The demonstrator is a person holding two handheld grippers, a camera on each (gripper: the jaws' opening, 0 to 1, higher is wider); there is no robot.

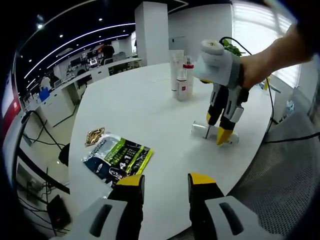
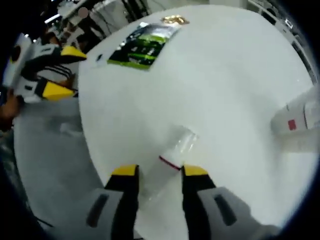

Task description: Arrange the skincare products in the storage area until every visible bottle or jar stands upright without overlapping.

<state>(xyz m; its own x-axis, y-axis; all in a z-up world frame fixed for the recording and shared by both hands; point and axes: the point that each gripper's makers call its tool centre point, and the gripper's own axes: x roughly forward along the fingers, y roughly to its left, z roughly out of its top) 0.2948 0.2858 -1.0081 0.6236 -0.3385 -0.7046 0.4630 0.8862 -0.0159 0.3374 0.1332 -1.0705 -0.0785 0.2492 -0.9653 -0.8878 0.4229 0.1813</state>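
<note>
Lying bottle (image 2: 170,162) between right tool (image 2: 159,172) jaws, unclamped

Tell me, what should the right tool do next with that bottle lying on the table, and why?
Probably close on the bottle and tip it upright. It lies on its side on the white table, and the right tool has a jaw on either side of it, not yet clamped. Two other bottles already stand upright.

Green-black packet (image 1: 118,158) and, apparently, gold wrapper (image 1: 94,135) on white table (image 1: 140,107).
</note>
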